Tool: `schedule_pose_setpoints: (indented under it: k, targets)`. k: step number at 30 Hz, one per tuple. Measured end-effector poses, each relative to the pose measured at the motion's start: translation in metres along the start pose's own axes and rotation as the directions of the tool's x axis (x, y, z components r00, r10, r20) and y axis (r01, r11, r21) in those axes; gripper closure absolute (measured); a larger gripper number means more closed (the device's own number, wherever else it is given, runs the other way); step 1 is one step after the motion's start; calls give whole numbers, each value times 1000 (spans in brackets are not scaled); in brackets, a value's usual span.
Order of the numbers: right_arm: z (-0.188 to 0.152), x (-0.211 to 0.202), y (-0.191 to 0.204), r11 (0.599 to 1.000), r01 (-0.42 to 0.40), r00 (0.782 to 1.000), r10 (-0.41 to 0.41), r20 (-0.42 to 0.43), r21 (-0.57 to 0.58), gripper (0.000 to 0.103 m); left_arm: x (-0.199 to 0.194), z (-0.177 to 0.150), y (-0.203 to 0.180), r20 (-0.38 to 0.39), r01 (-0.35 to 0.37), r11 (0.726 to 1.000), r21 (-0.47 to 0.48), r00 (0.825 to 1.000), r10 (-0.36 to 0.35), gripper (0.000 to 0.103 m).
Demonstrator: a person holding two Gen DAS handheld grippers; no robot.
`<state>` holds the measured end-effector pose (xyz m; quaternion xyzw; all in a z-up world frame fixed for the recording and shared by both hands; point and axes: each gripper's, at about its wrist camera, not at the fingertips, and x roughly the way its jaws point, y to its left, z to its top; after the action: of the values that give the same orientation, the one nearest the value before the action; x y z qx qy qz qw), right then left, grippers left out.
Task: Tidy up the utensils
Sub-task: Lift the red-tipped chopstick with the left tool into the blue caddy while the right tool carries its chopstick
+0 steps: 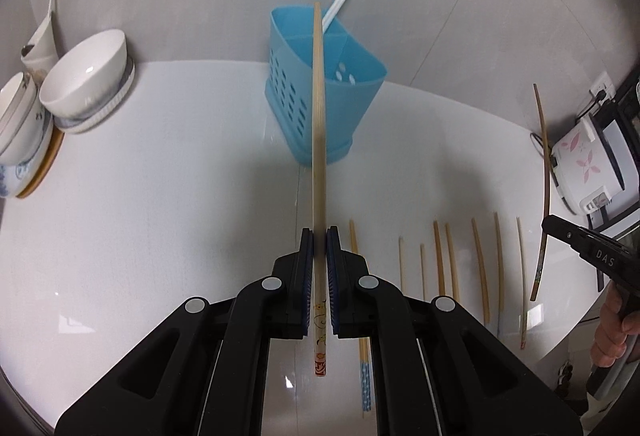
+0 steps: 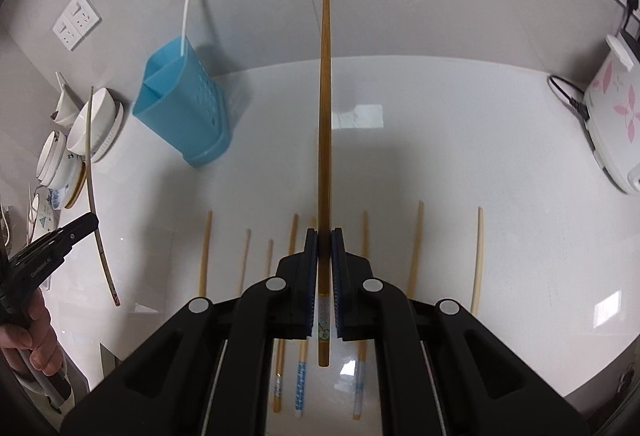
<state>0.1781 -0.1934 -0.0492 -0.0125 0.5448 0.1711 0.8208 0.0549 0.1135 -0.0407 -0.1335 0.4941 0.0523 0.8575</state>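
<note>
While your left gripper (image 1: 320,236) clamps a pale chopstick (image 1: 319,139) aimed at the blue holder (image 1: 324,83), your right gripper (image 2: 325,238) pinches a darker chopstick (image 2: 325,115), fingers closed on both, spare chopsticks (image 2: 205,252) lying on the tabletop (image 1: 160,215).

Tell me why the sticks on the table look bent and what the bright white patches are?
In the left wrist view, the fisheye lens curves things near the edge, so the dark chopstick in the right claw bows. In the right wrist view, the outer chopstick on the table curves too, and a bright patch of glare shines off the glossy top.
</note>
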Motion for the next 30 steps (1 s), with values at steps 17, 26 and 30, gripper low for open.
schedule_pose_setpoints:
  k: [17, 26, 30]
  targets:
    - [67, 11, 57, 996, -60, 992, 68, 110, -72, 97, 5, 66, -8, 101, 31, 999, 15, 994, -33, 97]
    - [98, 12, 78, 992, -85, 980, 101, 173, -98, 97, 4, 103, -13, 198, 66, 998, 21, 978, -69, 97]
    - [109, 10, 86, 990, -92, 971, 113, 211, -107, 97, -2, 121, -12, 270, 84, 996, 17, 959, -85, 97]
